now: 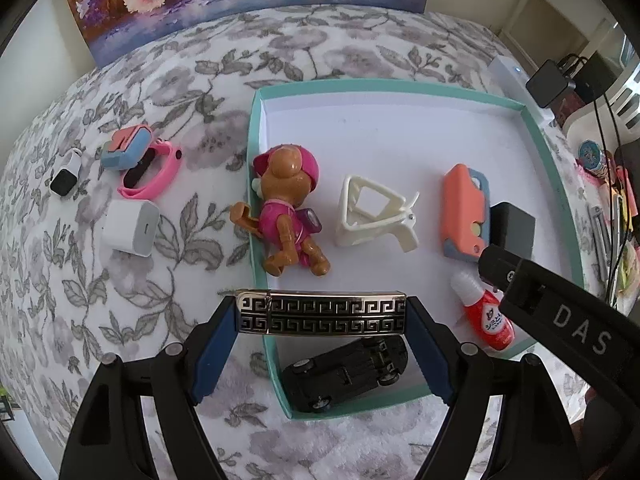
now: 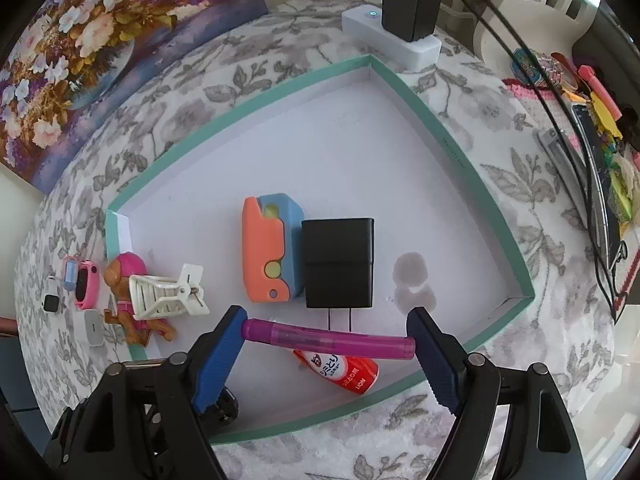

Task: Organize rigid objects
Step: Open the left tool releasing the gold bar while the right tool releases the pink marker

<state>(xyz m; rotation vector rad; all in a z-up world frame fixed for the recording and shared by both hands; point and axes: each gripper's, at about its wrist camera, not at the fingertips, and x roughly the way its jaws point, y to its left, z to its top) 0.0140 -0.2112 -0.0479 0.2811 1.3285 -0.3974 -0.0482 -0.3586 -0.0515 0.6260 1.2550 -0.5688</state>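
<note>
The left gripper [image 1: 322,312] has its jaws clamped on one patterned metal bar [image 1: 320,312]; the right gripper [image 2: 326,338] grips one magenta pen [image 2: 332,338], both above the teal tray [image 1: 384,87]. Inside: one black toy car [image 1: 346,372], one red bottle [image 1: 486,320], one dog figure [image 1: 290,208], one white clip [image 1: 372,216], one orange-and-blue case [image 2: 270,248], one black charger [image 2: 338,262]. On the floral worktop [image 1: 160,80] beyond: four small items.

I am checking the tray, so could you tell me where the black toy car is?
The black toy car lies upturned in the tray's near corner, below the left gripper.
</note>
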